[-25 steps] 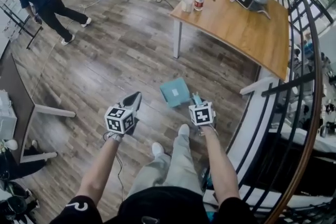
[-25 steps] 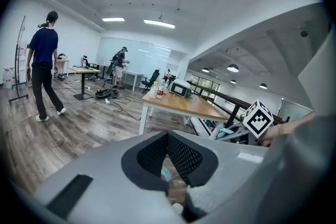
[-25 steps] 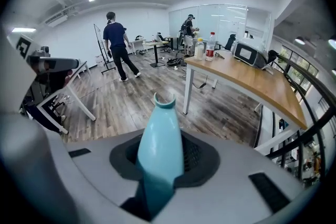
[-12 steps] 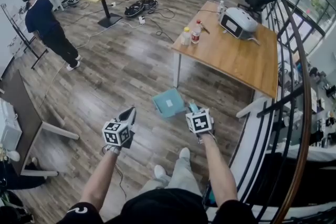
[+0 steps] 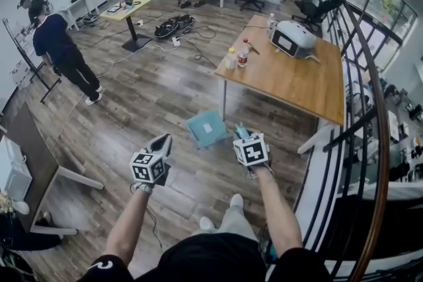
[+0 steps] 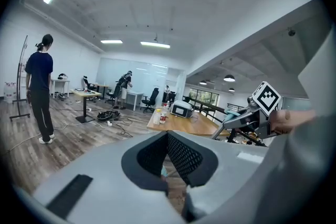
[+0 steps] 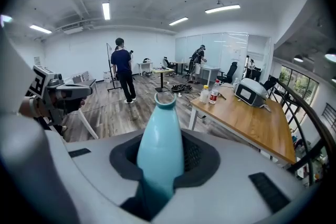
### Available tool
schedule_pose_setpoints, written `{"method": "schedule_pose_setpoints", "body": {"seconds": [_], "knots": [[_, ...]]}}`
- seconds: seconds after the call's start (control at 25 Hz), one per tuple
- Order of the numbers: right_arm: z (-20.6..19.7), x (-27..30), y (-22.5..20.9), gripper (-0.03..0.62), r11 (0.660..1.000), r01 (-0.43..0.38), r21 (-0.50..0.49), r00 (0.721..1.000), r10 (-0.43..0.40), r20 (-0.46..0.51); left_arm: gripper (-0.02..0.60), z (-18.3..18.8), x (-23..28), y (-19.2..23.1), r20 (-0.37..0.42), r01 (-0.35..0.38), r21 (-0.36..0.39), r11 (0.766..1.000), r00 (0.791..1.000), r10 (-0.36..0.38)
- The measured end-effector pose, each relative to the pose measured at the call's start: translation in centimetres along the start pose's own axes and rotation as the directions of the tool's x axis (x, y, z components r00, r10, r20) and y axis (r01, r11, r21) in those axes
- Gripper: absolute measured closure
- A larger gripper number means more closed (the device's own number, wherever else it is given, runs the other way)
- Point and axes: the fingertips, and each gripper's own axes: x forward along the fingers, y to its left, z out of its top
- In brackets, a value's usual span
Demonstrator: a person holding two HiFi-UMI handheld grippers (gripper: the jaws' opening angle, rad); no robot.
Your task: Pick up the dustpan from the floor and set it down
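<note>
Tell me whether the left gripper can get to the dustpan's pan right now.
Probably yes. The dustpan is off the floor, its handle clamped in the right gripper. The left gripper, holding nothing, is just beside it, with only open air between them.

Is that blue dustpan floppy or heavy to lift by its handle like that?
Probably stiff: the dustpan juts out from its handle without drooping. Likely light, since the right gripper carries it by the handle alone. The smooth, tapered handle might slip or twist in the jaws.
</note>
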Motion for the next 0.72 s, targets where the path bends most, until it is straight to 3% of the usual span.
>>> {"method": "schedule_pose_setpoints", "body": {"seconds": [0.72], "knots": [[2.4, -1.4, -0.2, 0.510, 1.000, 0.024, -0.009, 0.999, -0.024, 0.021, 0.584, 1.5, -0.5, 0.0, 0.013, 0.008, 0.023, 1.000, 1.000, -0.009]]}}
